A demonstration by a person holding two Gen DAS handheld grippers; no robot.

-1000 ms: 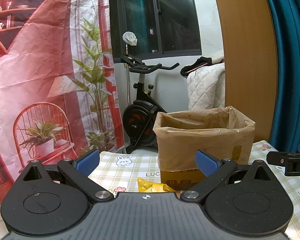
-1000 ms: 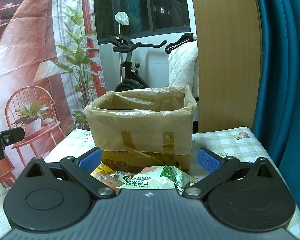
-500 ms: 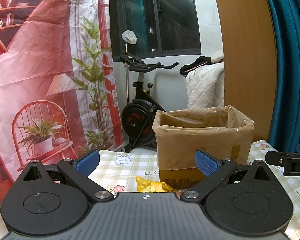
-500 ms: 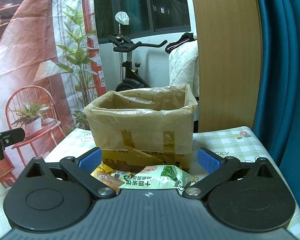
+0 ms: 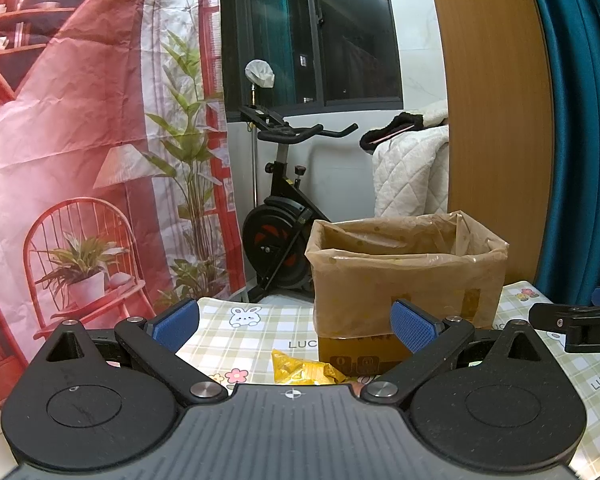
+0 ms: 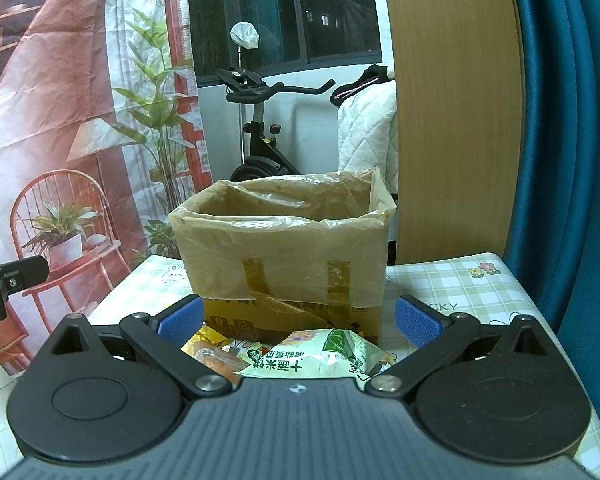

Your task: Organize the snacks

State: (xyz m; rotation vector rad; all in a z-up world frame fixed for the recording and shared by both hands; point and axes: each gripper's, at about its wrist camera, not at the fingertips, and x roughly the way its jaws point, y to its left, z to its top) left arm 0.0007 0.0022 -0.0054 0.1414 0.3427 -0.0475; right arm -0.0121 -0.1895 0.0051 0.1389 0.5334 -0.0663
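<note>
A cardboard box (image 5: 408, 276) lined with a brown plastic bag stands on the checked tablecloth; it also shows in the right wrist view (image 6: 288, 256). A yellow snack packet (image 5: 300, 370) lies in front of the box, below my open, empty left gripper (image 5: 294, 322). In the right wrist view a green-and-white snack packet (image 6: 312, 356) and a golden packet (image 6: 210, 350) lie in front of the box, under my open, empty right gripper (image 6: 298, 318). The box's inside is hidden.
The checked tablecloth (image 5: 252, 332) with rabbit and flower prints covers the table. An exercise bike (image 5: 284, 208) stands behind the table. A red printed backdrop (image 5: 80, 140) hangs at left. A wooden panel (image 6: 452, 112) and blue curtain (image 6: 568, 140) are at right.
The left gripper has drifted slightly, so the box and yellow packet sit a little lower and left in its view. The right view is almost unchanged.
</note>
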